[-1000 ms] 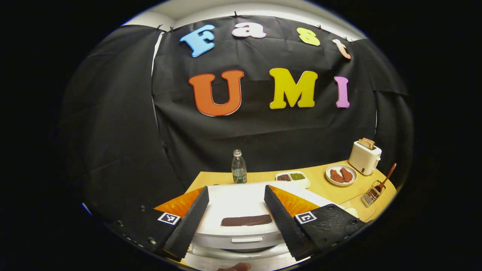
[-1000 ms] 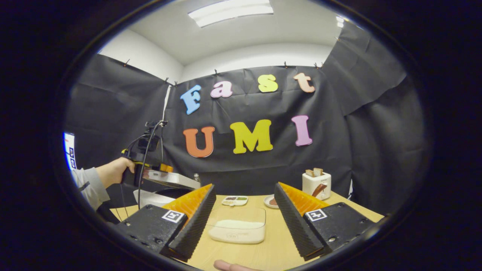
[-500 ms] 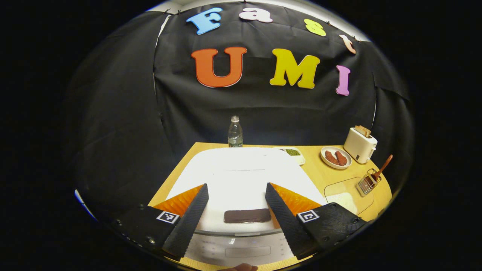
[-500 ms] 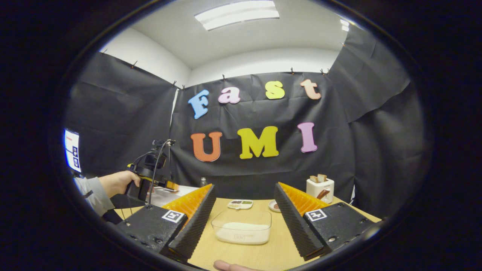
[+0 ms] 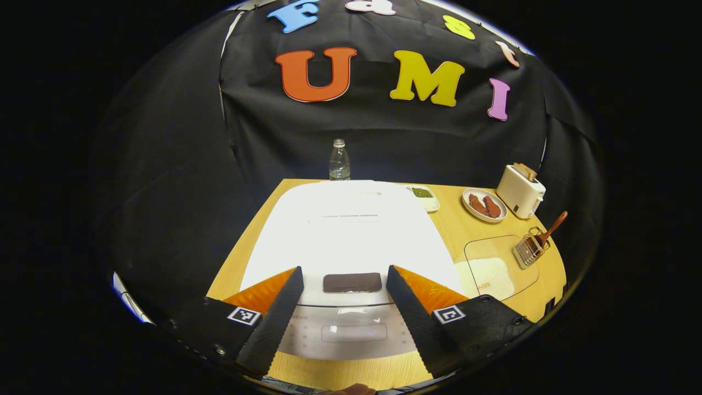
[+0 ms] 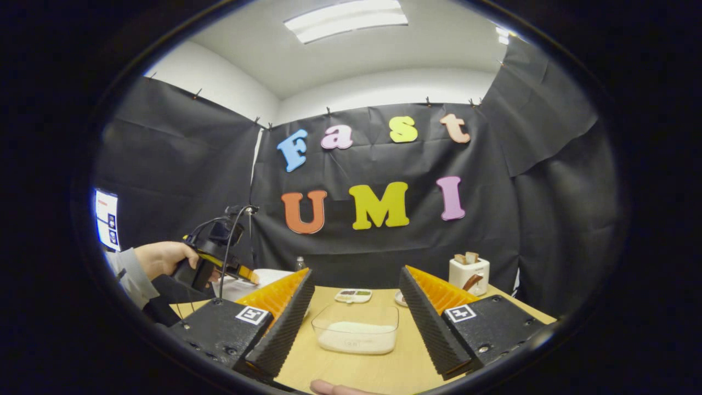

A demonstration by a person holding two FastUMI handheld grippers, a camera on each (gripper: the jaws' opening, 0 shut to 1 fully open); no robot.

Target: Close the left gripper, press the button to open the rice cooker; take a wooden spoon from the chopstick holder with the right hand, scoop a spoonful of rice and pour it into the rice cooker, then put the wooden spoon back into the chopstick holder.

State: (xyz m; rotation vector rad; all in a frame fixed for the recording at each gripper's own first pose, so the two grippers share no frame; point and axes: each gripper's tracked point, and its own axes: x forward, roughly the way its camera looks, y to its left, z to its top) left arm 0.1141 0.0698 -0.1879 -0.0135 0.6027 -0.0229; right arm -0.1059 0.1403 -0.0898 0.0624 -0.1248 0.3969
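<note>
Left gripper view: left hand-held gripper (image 5: 343,307) spread wide above closed rice cooker (image 5: 351,236); right hand-held gripper (image 6: 355,321) spread wide, empty.

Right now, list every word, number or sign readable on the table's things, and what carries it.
Label on the water bottle: too small to read.
Print on the rice container: blurred.
Front panel marks on the rice cooker: washed out, unreadable.
No text can be quoted.

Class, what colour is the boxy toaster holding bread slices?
Cream-white toaster, clearest in the left gripper view.
</note>
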